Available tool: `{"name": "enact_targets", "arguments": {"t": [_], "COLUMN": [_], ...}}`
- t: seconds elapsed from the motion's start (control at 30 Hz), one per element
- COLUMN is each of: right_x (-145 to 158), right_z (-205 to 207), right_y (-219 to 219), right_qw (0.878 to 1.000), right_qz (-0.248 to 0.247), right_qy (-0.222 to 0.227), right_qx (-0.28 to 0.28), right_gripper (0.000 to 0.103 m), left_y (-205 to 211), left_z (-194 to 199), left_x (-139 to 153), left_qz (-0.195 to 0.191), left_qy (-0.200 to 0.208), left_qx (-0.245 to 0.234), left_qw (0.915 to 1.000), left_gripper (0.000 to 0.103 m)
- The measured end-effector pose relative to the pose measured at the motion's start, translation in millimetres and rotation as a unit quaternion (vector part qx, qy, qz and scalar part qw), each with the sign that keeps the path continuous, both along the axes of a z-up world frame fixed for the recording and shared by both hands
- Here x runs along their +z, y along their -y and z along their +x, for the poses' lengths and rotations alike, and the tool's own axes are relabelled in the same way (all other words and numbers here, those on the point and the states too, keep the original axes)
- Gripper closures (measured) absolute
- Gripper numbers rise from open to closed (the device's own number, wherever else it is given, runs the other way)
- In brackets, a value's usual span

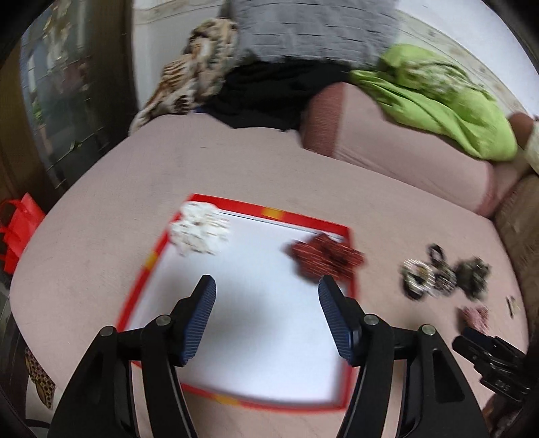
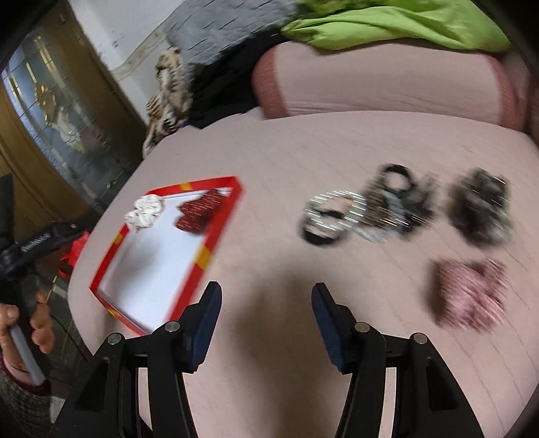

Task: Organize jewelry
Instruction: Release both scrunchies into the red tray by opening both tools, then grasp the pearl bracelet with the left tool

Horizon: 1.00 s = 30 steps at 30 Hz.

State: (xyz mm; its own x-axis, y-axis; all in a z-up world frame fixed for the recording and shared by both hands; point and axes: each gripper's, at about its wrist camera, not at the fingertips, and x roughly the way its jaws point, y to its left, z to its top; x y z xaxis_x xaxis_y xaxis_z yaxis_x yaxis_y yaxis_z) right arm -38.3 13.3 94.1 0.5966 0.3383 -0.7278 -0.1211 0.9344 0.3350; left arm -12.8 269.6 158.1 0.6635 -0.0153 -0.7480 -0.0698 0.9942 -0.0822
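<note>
Pink bed (image 2: 303,151), motion-blurred dark scrunchies (image 2: 387,205) beside red-rimmed tray (image 2: 215,236)

A wide bed covered in a dusty-pink quilted sheet (image 1: 235,161) fills most of both views. At its far end lies a long pink bolster pillow with ribbed red ends (image 1: 387,134), and a crumpled lime-green cloth (image 1: 438,97) is draped over that bolster. Left of the bolster sit a black cloth (image 1: 256,94), a grey knitted fabric (image 1: 313,27) and a brown tiger-striped blanket (image 1: 198,70). Behind these rises a pale wall (image 2: 134,30). Left of the bed stands a brown wooden cabinet with glass doors (image 2: 57,111).
</note>
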Motion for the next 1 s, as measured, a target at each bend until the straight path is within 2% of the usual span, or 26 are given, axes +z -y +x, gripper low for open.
{"name": "enact_targets", "arguments": {"t": [0.23,0.37,0.47,0.63,0.73,0.8,0.87,1.0], "right_x": [12,24,31,17,0,-11,-20,-35], "right_z": [-57,-78,-89,-92,-88,-82,-77,-64], "right_y": [93,145,180,201,201,197,196,196], "right_qw": [0.997,0.991,0.985,0.982,0.983,0.983,0.983,0.984], "right_qz": [-0.025,-0.046,-0.048,-0.034,-0.026,-0.026,-0.027,-0.017], "right_qy": [0.016,0.027,0.035,0.033,0.027,0.027,0.028,0.031], "right_qx": [-0.071,-0.125,-0.161,-0.182,-0.181,-0.179,-0.177,-0.176], "right_gripper": [0.043,0.043,0.038,0.038,0.038,0.038,0.038,0.038], "left_y": [75,113,136,167,182,190,197,210], "left_z": [-34,-39,-31,1,27,44,62,100], "left_x": [35,46,45,15,-12,-28,-43,-72], "left_qz": [-0.014,-0.012,-0.012,-0.028,-0.017,-0.006,-0.002,0.01], "left_qy": [0.013,0.018,0.012,-0.029,-0.05,-0.06,-0.074,-0.097], "left_qx": [-0.068,-0.096,-0.105,-0.117,-0.119,-0.119,-0.121,-0.125], "left_qw": [0.9975,0.9952,0.9943,0.9923,0.9915,0.991,0.9899,0.9874], "left_gripper": [0.039,0.035,0.034,0.034,0.035,0.039,0.049,0.052]}}
